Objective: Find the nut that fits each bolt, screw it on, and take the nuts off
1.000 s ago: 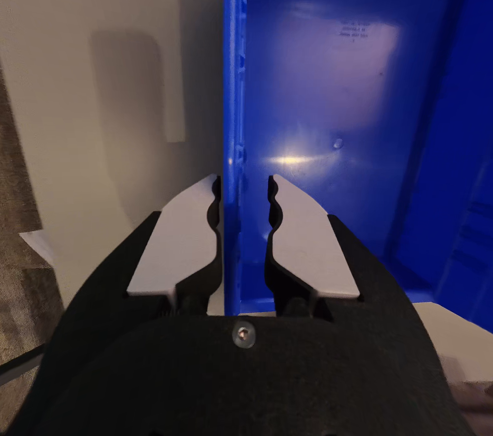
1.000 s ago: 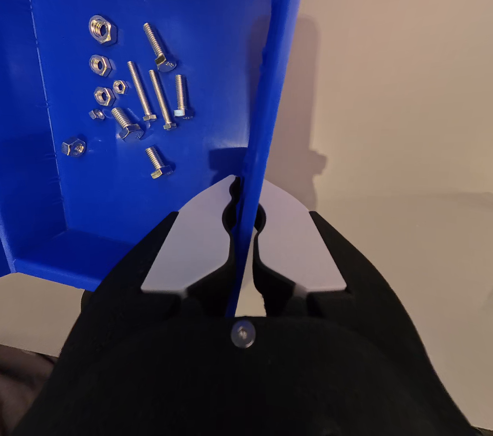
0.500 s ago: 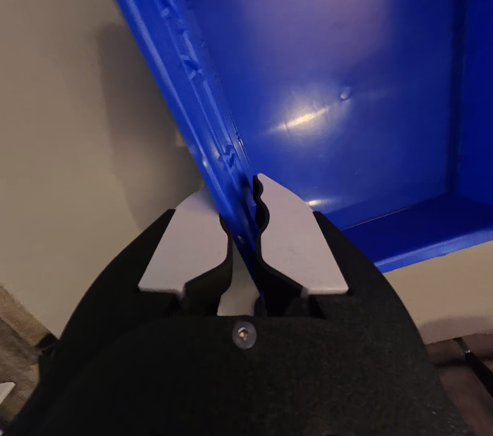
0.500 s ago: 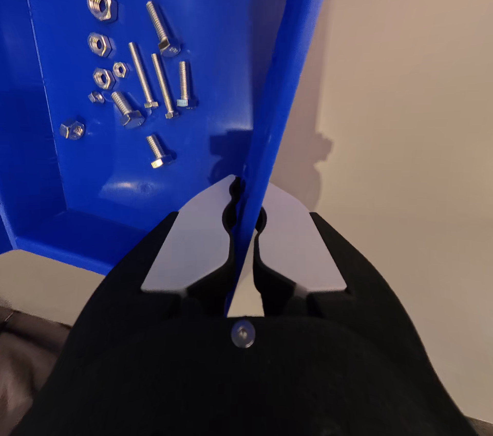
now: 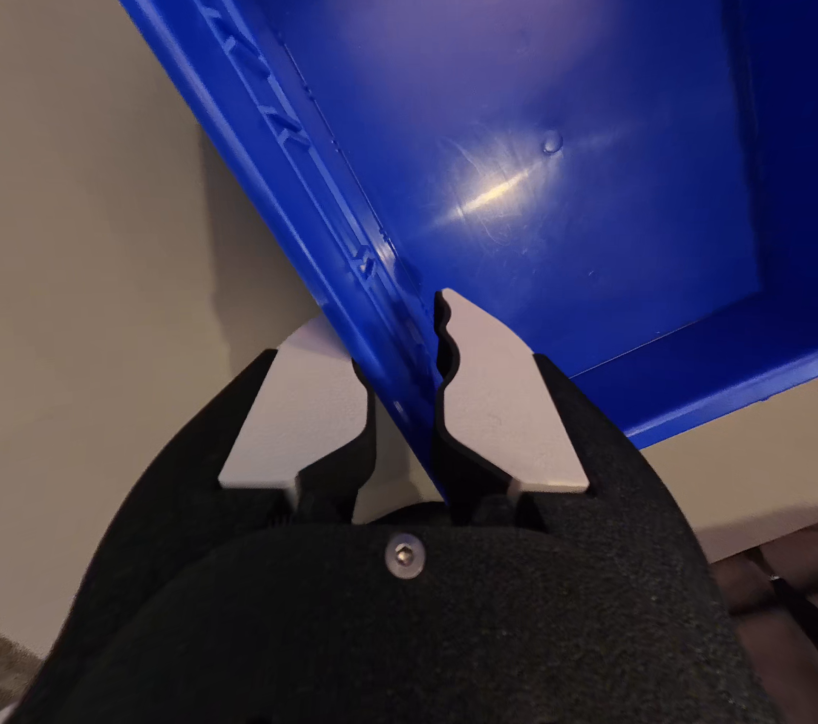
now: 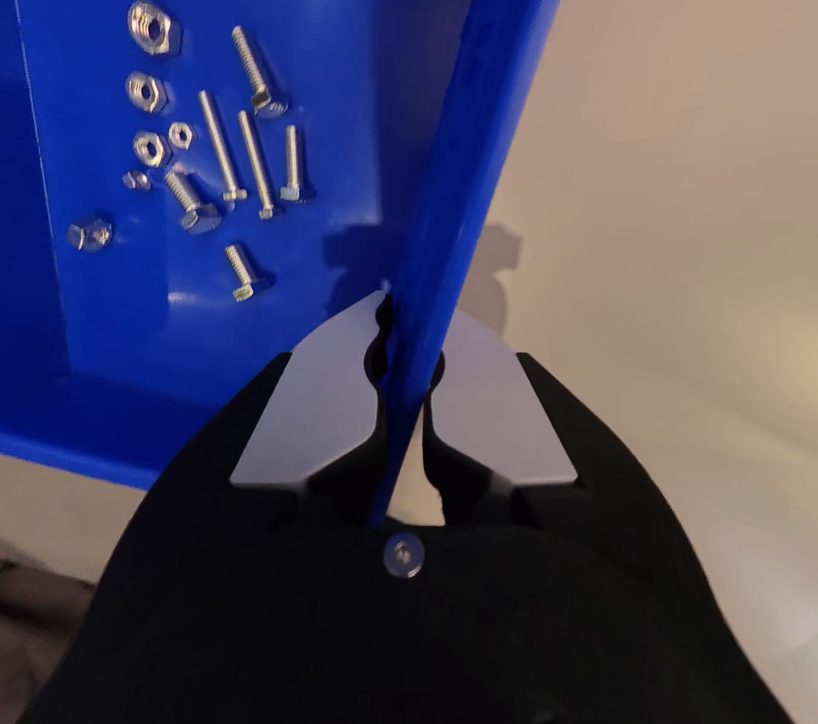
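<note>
A blue plastic bin [image 5: 531,83] sits on a pale table. My left gripper [image 5: 398,331] is shut on the bin's left wall [image 5: 310,189], one finger outside, one inside. My right gripper [image 6: 416,326] is shut on the bin's right wall [image 6: 495,127] in the same way. In the right wrist view several silver bolts [image 6: 221,145] and several hex nuts [image 6: 150,27] lie loose on the bin floor, left of my gripper. The nuts lie in a column to the left of the bolts. The part of the bin floor in the left wrist view is bare.
The pale table top [image 6: 664,215] lies to the right of the bin and its bare surface [image 5: 110,215] to the left. The table's near edge and a darker floor [image 5: 774,579] show at the lower right of the left wrist view. Tip to tip, the grippers are about 40 centimeters apart.
My left gripper has closed on the bin's left wall. The bin now lies slanted in the left view and has shifted in the right view. The right gripper stays shut on its wall.
</note>
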`<state>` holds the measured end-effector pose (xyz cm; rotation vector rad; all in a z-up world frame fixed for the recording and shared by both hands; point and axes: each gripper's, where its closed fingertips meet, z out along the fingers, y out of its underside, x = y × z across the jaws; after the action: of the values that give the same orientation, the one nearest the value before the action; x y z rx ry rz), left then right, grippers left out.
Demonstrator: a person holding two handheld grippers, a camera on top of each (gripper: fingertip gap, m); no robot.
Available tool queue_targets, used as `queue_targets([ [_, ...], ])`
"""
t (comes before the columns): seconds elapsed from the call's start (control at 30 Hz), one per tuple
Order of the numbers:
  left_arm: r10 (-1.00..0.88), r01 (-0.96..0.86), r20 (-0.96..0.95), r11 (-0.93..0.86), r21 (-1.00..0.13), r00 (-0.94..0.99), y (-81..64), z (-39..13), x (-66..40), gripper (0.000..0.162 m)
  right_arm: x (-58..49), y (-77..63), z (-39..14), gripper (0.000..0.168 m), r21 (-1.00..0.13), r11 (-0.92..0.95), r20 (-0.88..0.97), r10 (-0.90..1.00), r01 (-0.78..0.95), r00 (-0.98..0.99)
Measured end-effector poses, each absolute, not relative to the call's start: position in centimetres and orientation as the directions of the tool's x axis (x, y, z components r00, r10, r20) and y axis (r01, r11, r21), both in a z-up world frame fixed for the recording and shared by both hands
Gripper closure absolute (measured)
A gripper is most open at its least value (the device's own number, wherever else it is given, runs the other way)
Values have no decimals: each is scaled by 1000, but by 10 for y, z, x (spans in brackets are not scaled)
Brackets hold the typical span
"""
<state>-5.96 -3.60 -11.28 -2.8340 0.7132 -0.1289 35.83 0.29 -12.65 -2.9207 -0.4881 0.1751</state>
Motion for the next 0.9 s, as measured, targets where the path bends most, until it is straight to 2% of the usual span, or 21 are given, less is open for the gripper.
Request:
queue_targets([
  [0.27,-502,-471,60,-841,-265,863,-40,-113,-32,125,361,10,-135,154,-178,-930,-87,339,320,937],
  [0.47,-524,-483,96,-831,-275,846,-40,-112,-24,121,368,2,-141,162,-51,-941,-141,337,333,931],
  [0.6,-523,-465,110,-821,-332,845,-34,-99,-24,117,376,0,-141,162,7,-937,-140,344,349,928],
  [0.73,-533,-459,63,-778,-429,844,-29,-71,-31,122,390,-2,-141,163,36,-941,-147,328,336,933],
  [0.9,-471,-400,-92,-612,-682,878,-10,-3,-46,130,417,-9,-141,163,55,-948,-183,300,315,936],
])
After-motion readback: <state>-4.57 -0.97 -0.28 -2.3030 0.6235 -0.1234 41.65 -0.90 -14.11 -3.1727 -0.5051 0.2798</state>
